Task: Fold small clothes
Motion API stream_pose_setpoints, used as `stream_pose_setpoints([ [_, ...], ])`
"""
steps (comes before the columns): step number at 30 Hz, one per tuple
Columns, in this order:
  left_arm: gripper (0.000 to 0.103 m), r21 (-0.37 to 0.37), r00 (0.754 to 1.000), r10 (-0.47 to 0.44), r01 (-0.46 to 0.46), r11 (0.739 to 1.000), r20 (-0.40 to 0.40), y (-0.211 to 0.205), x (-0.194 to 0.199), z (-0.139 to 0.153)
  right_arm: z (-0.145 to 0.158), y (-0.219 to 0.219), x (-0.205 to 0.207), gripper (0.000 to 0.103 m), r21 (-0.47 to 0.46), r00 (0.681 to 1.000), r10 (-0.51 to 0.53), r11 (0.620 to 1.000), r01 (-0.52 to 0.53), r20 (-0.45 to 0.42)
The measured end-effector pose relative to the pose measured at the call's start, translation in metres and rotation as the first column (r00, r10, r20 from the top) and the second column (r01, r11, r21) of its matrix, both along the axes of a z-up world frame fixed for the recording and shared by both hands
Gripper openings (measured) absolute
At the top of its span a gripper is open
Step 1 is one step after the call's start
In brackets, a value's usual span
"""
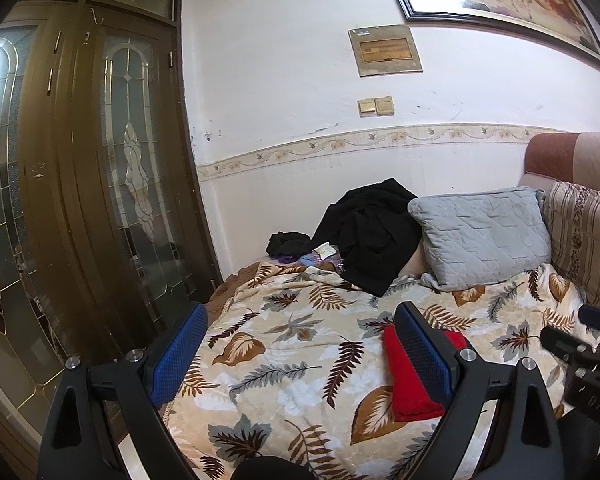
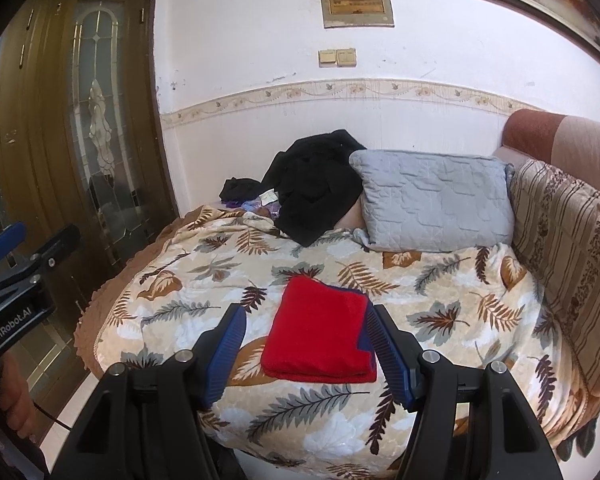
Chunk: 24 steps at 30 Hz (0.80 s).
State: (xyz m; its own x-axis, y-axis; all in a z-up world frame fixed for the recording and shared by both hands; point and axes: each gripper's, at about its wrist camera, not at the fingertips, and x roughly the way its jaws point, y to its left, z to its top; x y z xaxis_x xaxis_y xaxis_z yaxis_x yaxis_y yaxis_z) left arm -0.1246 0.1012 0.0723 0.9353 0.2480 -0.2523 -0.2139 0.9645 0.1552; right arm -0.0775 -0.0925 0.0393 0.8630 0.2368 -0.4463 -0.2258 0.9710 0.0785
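Just ahead of right gripper (image 2: 304,354): red cloth (image 2: 320,340).

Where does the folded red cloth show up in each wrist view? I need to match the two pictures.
Left wrist: the folded red cloth lies lower right on the leaf-print blanket, partly hidden behind the claw's right finger.
Right wrist: the folded red cloth lies at lower centre, seen between the open claw's two fingers.
Shared landmark: the grey quilted pillow, behind the cloth.

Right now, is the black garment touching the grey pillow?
Touching. In the right wrist view the black garment lies directly against the left edge of the grey pillow, with no blanket visible between them.
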Motion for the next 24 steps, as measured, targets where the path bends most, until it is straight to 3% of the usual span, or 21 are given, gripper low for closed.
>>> stream_pose_setpoints([
  [8,0.095,-0.011,1.000,0.015,-0.015,1.000,0.023,0.011,-0.006,0.004,0.019,0.000,-0.007,0.069,0.004,0.997,-0.039,0.999,0.039,0.062],
  [24,0.095,-0.016,1.000,-0.006,0.006,1.000,0.011,0.012,-0.003,0.002,0.013,0.006,0.001,0.070,-0.070,0.993,-0.106,0.992,0.109,0.045],
])
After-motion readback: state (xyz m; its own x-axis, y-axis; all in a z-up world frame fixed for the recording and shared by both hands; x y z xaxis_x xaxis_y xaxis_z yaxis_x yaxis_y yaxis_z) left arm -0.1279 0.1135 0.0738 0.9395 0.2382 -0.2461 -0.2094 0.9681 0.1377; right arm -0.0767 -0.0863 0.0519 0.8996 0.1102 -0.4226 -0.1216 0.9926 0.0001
